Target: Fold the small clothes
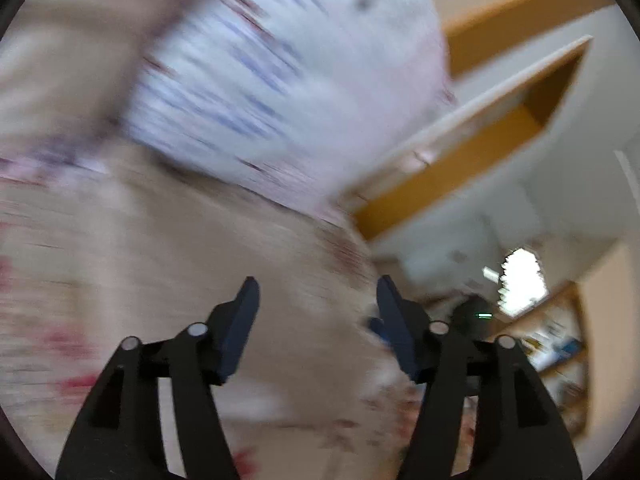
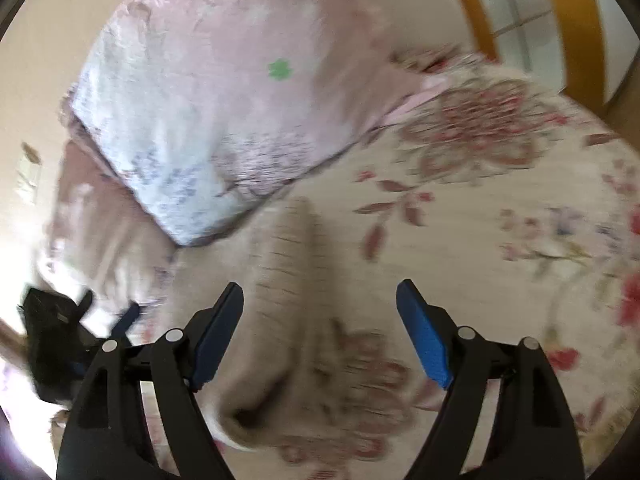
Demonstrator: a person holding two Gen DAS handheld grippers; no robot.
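My left gripper (image 1: 318,300) gapes empty; my right gripper (image 2: 320,304) hangs wide open over a beige sock (image 2: 288,280) on the bedspread (image 2: 520,208).

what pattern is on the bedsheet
Cream with red-pink flowers and leaves on the bedsheet, clearest in the right wrist view.

Black tool (image 2: 319,292) arms, blue pads (image 2: 424,336), silver pivots.

Ahead of the right tongs (image 2: 319,312) the flowered bed cover (image 2: 500,208) lies flat and open to the right. A beige garment (image 2: 292,280) sits between their open jaws. The pink pillow (image 2: 208,100) blocks the upper left; the left tongs (image 2: 92,320) seem close beside.
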